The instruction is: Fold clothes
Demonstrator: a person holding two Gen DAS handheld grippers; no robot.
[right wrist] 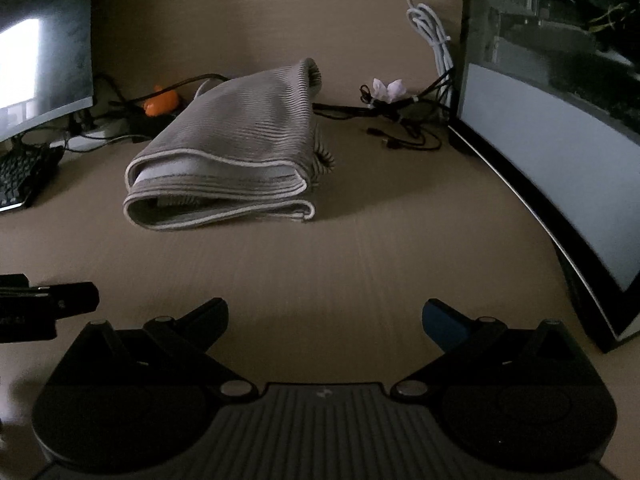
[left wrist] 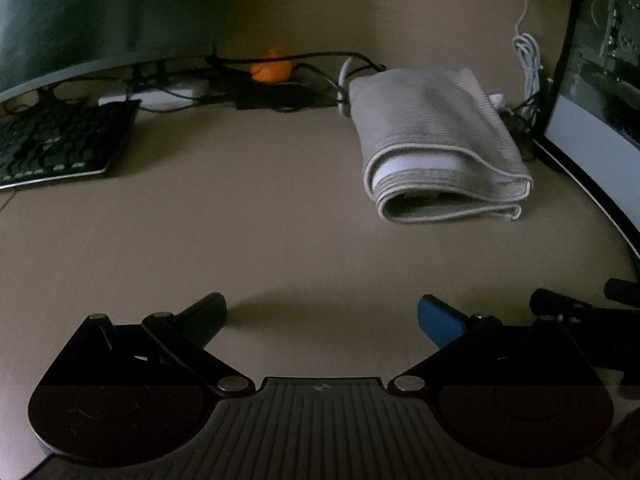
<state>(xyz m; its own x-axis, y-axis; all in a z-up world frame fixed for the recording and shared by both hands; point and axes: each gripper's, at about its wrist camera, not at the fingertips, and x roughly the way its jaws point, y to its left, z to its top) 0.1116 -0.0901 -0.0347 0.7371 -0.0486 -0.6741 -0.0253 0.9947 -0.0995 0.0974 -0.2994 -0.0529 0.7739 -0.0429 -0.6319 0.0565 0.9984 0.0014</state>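
Grey ribbed knit garment with pale trim (right wrist: 228, 148), folded into compact bundle, lies far on tan desk (right wrist: 360, 248). Left gripper (left wrist: 322, 314) and right gripper (right wrist: 326, 316) hover near, both spread wide, empty. Fold appears finished; judgement: leave bundle undisturbed, keep grippers clear of black cables (right wrist: 400, 136) far right.

The folded garment (right wrist: 228, 148) is a ribbed grey knit with smooth pale piping, sitting on a matt tan desk (right wrist: 400, 248) with faint wood grain, while the glossy glass PC case panel (right wrist: 560, 80) at 2 o'clock throws reflections.
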